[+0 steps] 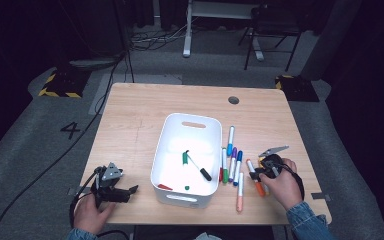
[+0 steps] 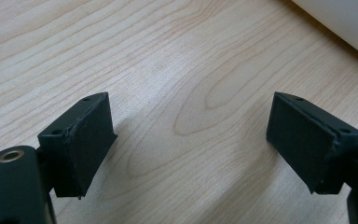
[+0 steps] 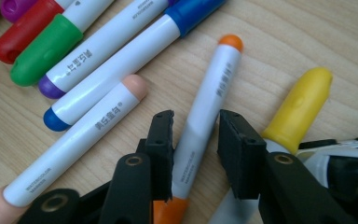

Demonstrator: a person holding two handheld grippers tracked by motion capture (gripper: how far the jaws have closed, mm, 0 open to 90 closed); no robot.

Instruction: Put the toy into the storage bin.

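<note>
My right gripper (image 1: 255, 175) (image 3: 196, 120) is down on the table right of the white bin (image 1: 166, 131). Its jaws straddle an orange-capped white marker (image 1: 251, 166) (image 3: 216, 84). The marker lies against one pad and a thin gap shows at the other, so the gripper is open. A yellow-capped marker (image 3: 303, 105) lies just beside that jaw. A peach marker (image 1: 240, 194) (image 3: 98, 122), a blue one (image 1: 238, 169) (image 3: 135, 53) and a purple one (image 1: 232, 161) (image 3: 95, 49) lie close by. My left gripper (image 1: 131, 190) (image 2: 191, 128) rests open over bare wood at the front left.
The bin holds a green marker (image 1: 185, 157), a black-capped marker (image 1: 203, 171) and small red and green pieces. Red and green caps (image 3: 37, 44) and a teal marker (image 1: 230, 139) lie between bin and right hand. The bin's wall (image 2: 345, 23) is just ahead of the left gripper.
</note>
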